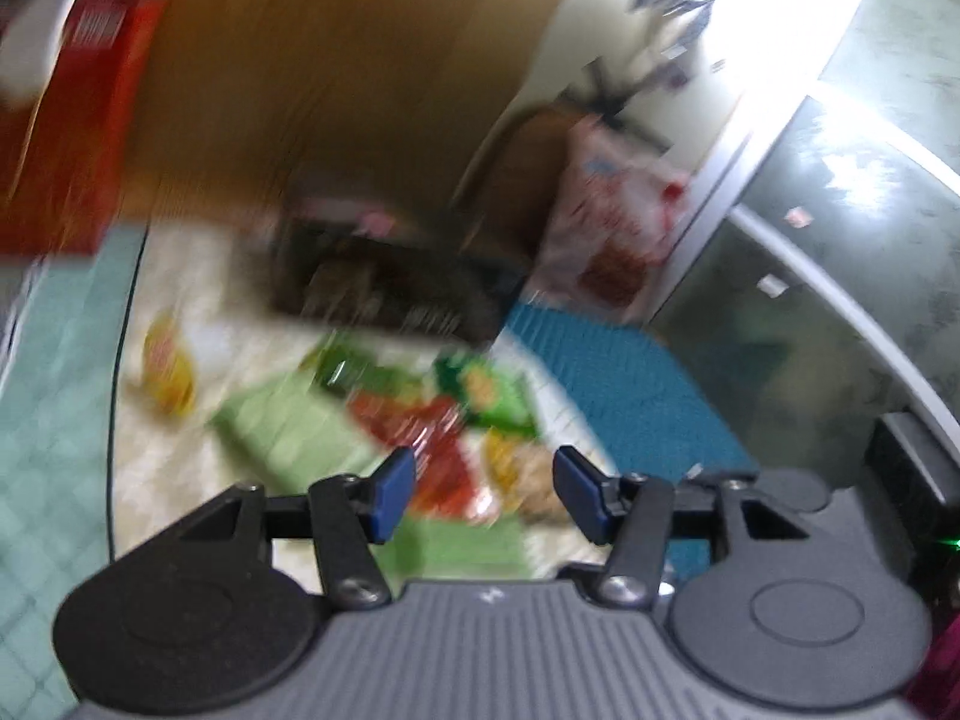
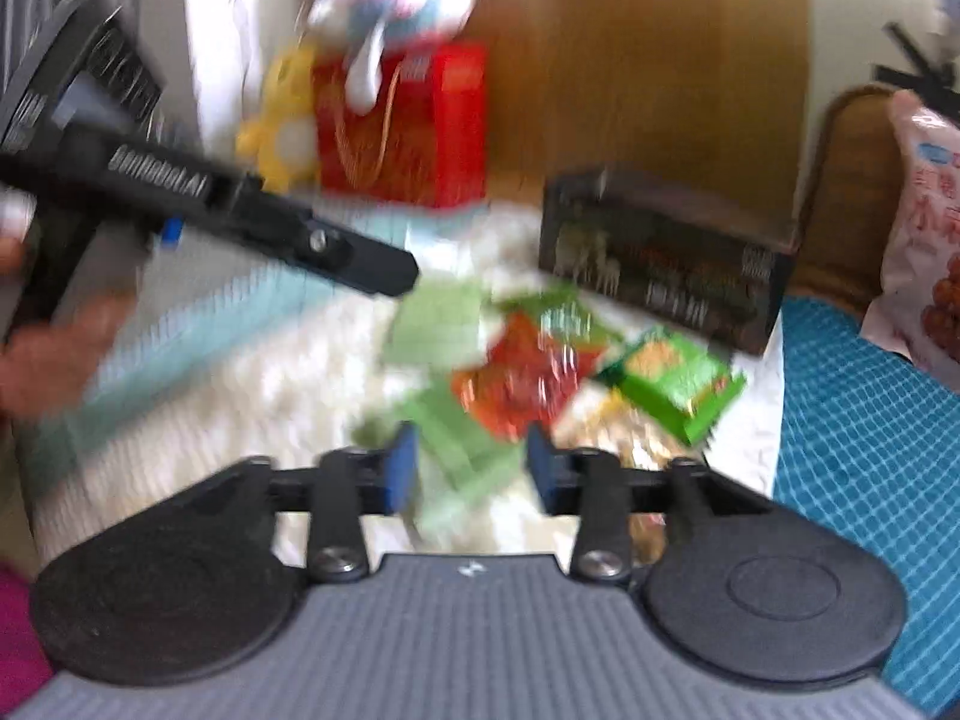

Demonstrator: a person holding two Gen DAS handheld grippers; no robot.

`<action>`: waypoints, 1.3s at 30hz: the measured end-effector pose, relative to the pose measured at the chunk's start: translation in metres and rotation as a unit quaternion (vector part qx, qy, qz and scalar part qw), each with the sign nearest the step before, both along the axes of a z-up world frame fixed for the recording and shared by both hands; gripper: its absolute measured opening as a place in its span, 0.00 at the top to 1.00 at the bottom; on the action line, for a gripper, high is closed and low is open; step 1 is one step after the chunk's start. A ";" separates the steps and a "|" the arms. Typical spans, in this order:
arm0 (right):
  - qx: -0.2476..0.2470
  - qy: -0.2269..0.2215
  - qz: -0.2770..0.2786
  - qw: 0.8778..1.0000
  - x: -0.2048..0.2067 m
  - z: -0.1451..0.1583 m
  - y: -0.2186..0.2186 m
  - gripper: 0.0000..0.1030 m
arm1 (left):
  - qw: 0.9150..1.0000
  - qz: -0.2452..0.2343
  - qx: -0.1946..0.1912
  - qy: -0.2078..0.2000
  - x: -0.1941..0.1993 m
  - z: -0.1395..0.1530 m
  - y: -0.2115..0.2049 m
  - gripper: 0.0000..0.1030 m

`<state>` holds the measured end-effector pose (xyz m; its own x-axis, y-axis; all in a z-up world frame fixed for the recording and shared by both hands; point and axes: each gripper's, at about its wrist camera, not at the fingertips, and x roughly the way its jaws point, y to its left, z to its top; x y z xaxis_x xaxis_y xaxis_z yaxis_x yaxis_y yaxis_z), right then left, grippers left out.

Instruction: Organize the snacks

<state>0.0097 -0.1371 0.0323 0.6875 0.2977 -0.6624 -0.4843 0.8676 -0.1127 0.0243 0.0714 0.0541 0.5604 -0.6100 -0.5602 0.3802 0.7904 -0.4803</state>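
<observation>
Both views are blurred. A heap of small snack packets lies on a white fluffy cloth (image 2: 270, 372): a red packet (image 2: 522, 384), a bright green one (image 2: 678, 384) and pale green ones (image 2: 438, 324). My right gripper (image 2: 474, 471) hovers just above the heap, open, with nothing between its blue pads. In the left wrist view the same red packet (image 1: 432, 438) and green packet (image 1: 486, 396) lie beyond my left gripper (image 1: 486, 492), also open and holding nothing. A yellow packet (image 1: 171, 372) lies apart to the left. The left gripper (image 2: 384, 270) also reaches in from the left of the right wrist view.
A dark printed box (image 2: 666, 264) stands behind the heap, and a red box (image 2: 408, 126) with a plush toy (image 2: 408, 0) on top stands further back by a wooden panel. A large snack bag (image 2: 924, 240) leans at the right over a blue mat (image 2: 870, 450). A hand (image 2: 54, 348) holds the left gripper.
</observation>
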 end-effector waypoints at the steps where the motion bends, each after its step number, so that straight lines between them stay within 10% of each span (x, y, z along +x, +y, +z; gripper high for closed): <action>1: -0.018 0.016 0.013 1.000 0.005 -0.003 0.003 0.49 | 1.000 -0.003 -0.002 0.022 0.004 -0.008 0.002 0.50; 6: -0.034 0.088 0.045 0.995 0.031 -0.019 0.019 0.48 | 0.998 -0.021 0.010 0.059 0.012 -0.036 -0.008 0.50; 12: -0.060 0.041 0.036 0.997 0.034 -0.007 0.033 0.61 | 0.998 -0.019 0.009 0.061 0.013 -0.035 -0.015 0.51; 24: -0.060 -0.087 -0.031 0.994 0.121 0.080 -0.001 0.68 | 0.996 -0.004 -0.010 -0.083 0.089 0.070 -0.038 0.50; 33: -0.120 -0.094 -0.086 0.985 0.205 0.040 -0.033 0.59 | 0.999 0.010 0.008 -0.052 0.182 0.043 -0.076 0.50; 39: 0.000 -0.107 -0.124 0.986 0.166 0.042 -0.083 0.59 | 0.999 0.012 -0.040 -0.028 0.162 0.020 -0.049 0.50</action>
